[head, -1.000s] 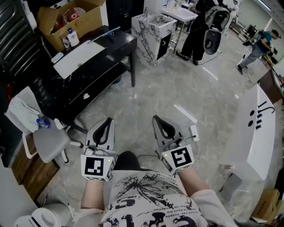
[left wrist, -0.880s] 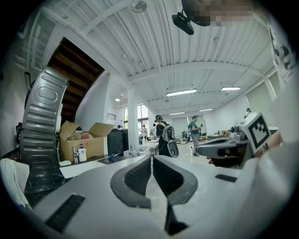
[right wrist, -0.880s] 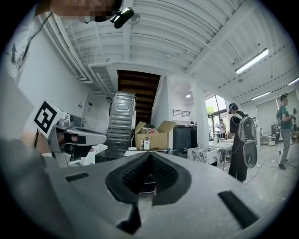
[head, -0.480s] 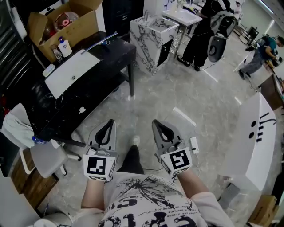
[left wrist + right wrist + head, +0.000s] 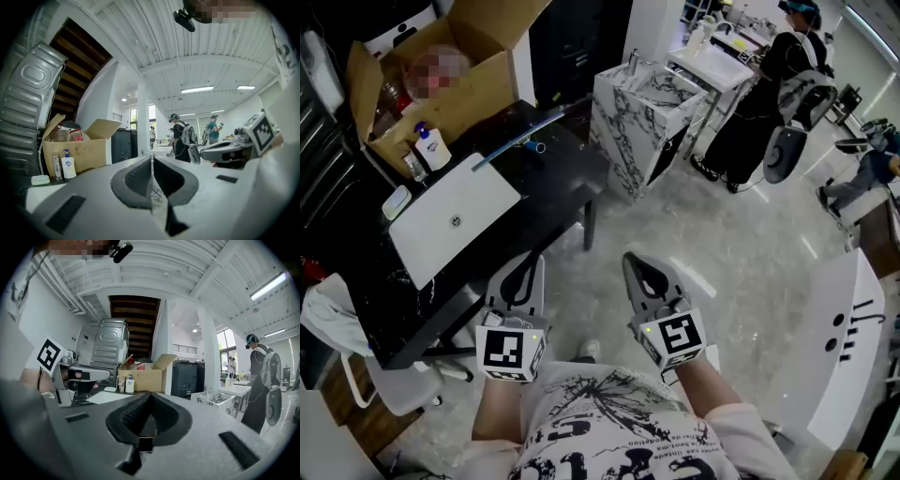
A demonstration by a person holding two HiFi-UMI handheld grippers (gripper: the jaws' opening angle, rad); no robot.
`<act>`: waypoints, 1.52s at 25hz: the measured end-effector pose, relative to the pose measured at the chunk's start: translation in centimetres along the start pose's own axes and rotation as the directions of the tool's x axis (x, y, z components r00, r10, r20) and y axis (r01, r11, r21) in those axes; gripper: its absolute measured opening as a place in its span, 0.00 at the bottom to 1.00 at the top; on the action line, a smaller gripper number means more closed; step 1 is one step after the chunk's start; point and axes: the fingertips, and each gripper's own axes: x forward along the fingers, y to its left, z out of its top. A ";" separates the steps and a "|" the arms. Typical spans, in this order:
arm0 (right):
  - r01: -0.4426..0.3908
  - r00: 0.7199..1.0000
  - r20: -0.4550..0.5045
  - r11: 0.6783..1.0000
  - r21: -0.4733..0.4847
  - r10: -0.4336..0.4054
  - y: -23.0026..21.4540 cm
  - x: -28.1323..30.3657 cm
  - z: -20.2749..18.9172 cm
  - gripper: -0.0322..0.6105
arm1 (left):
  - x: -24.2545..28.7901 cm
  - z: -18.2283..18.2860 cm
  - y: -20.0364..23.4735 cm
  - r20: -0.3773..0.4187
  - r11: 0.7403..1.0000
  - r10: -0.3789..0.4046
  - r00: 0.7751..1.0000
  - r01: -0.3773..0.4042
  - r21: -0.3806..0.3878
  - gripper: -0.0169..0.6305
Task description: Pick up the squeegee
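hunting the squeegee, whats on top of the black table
A white panel, a box, a pump bottle, a pale block and a long blue tool. The box's contents are blurred, and it hides the table behind.

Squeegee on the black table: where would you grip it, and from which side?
The squeegee lies flat, a long thin bar slanting along the far edge of the black table, between the white panel and the cardboard box. Probably grip it mid-length, jaws across its narrow width, coming down from the near side: the box crowds the far side. Its handle can't be made out.
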 end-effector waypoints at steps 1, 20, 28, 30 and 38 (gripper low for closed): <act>-0.005 1.000 0.001 1.000 0.004 0.005 -0.9 1.5 0.3 0.04 | 1.3 0.2 0.9 -0.007 1.000 0.011 1.000 -0.011 -0.004 0.05; -0.340 0.940 0.019 0.940 0.029 0.340 -14.4 31.2 0.4 0.04 | 20.5 -3.1 14.1 -0.108 0.913 0.407 0.907 -0.409 0.006 0.05; -0.595 0.799 -0.126 0.804 -0.026 0.588 -14.8 42.9 -0.2 0.04 | 25.0 -3.1 19.7 -0.116 0.762 0.642 0.758 -0.647 -0.011 0.05; -0.629 0.767 -0.175 0.777 -0.022 0.617 -13.7 44.5 -1.2 0.04 | 25.3 -3.1 20.6 -0.135 0.737 0.668 0.732 -0.676 -0.018 0.05; -0.661 0.730 -0.248 0.750 -0.022 0.636 -8.8 48.1 -3.0 0.04 | 24.1 -4.7 25.0 -0.140 0.736 0.669 0.730 -0.677 -0.014 0.05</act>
